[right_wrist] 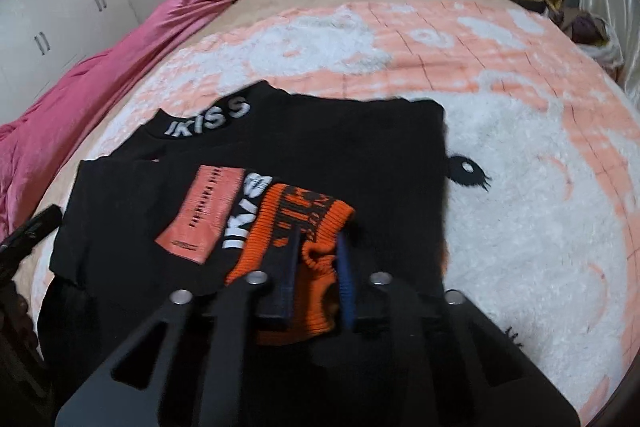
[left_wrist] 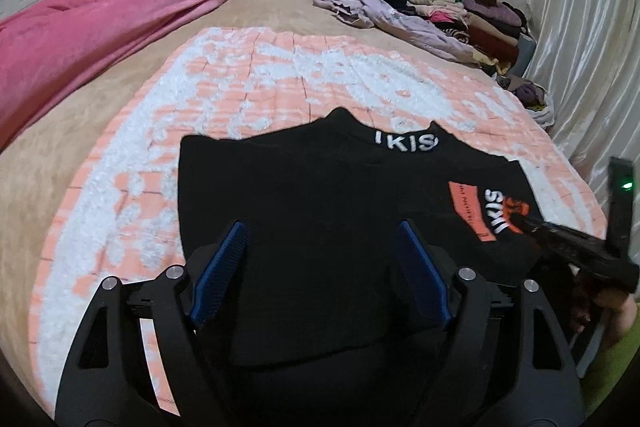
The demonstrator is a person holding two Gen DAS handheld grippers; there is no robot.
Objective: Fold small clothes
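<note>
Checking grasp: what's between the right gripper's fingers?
The black top's orange ribbed cuff sits pinched in the right gripper, seen in the right wrist view.

My left gripper (left_wrist: pixel 322 259) has two black arms with open triangle cut-outs and round silver screws at the joints. Its two pads (left_wrist: pixel 222 267) are blue and have a fine grid texture. My right gripper (right_wrist: pixel 318 267) is built the same: black arms, silver screws, and thin blue pads (right_wrist: pixel 346 279). In the left view, the right gripper shows from the side as a black body with a small green light (left_wrist: pixel 627 185). Behind it is a bit of yellow-green sleeve (left_wrist: pixel 616 355).
</note>
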